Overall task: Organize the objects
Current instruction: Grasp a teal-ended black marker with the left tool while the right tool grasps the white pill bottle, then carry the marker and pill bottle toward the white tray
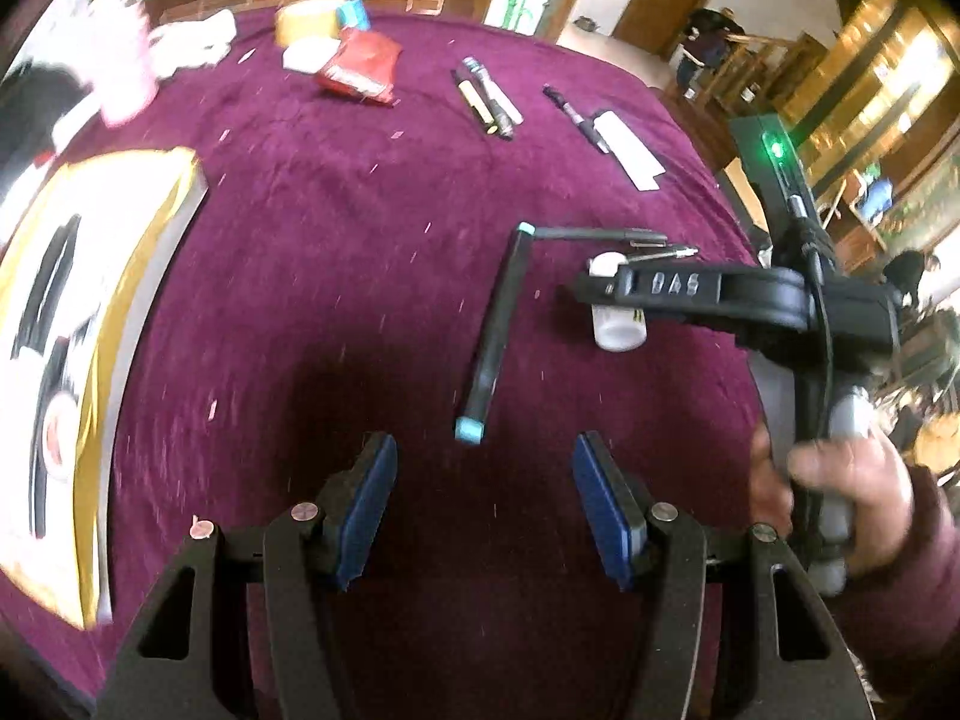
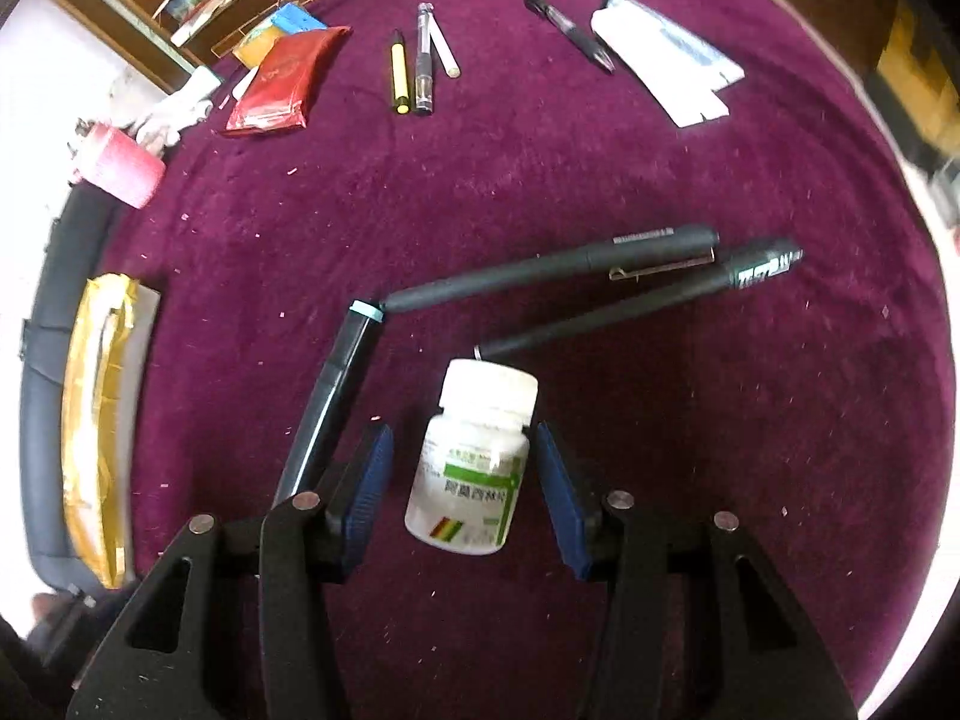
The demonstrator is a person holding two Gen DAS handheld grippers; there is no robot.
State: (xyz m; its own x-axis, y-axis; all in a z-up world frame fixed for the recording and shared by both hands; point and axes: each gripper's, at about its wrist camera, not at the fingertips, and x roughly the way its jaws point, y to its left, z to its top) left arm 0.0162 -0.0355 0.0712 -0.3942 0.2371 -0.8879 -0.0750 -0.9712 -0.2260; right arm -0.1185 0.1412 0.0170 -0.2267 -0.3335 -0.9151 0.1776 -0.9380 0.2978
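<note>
A white pill bottle with a green label lies on the purple cloth between the open fingers of my right gripper; neither pad touches it. In the left wrist view the bottle shows partly under the right gripper's finger. A black stick with teal ends lies just ahead of my open, empty left gripper; it also shows in the right wrist view. Two black pens lie beyond the bottle.
Far side of the cloth: a yellow marker, a clear pen, a white stick, a black pen, a white packet, a red pouch. A pink cup and a gold box sit left.
</note>
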